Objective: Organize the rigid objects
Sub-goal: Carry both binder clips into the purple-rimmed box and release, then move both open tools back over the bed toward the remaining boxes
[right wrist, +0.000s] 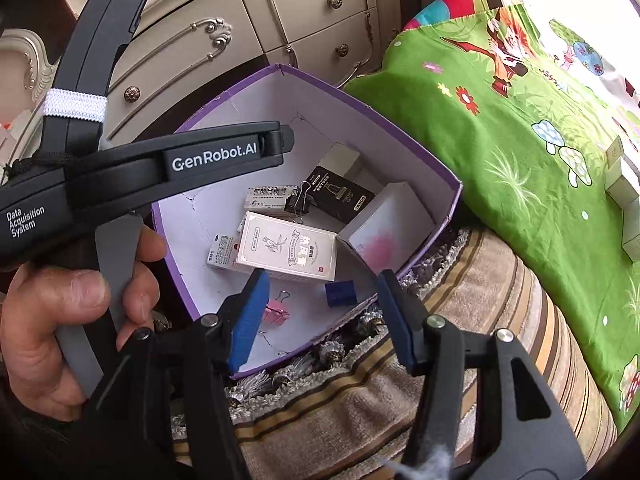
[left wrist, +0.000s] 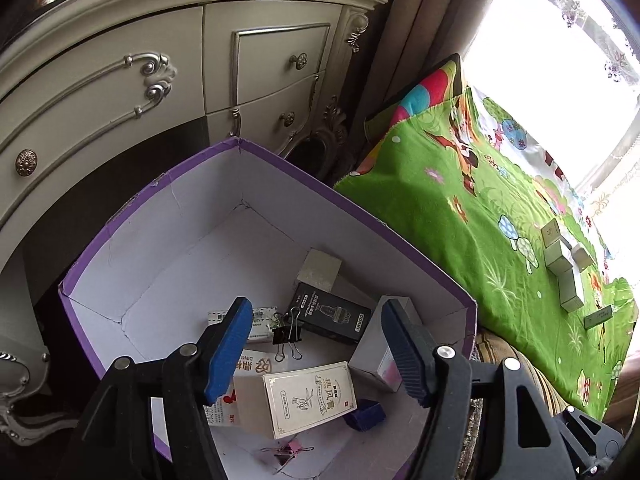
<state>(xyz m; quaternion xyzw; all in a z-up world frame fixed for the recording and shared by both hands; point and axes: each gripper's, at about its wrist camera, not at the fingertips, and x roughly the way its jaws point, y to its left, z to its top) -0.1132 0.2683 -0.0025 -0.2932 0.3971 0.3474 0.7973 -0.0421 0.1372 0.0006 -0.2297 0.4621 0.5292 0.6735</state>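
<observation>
A purple cardboard box with a white inside holds several small cartons, a black carton, a white carton with printed art, black binder clips, a pink clip and a small blue block. My left gripper is open and empty above the box. My right gripper is open and empty over the box's near rim. Several pale small boxes lie on the green bedspread, also at the right edge of the right wrist view.
A cream dresser with metal handles stands behind the box. A striped brown bed edge with tassels lies beside the box. A colourful pillow and curtain sit at the back. The left gripper's body and the hand holding it fill the right view's left side.
</observation>
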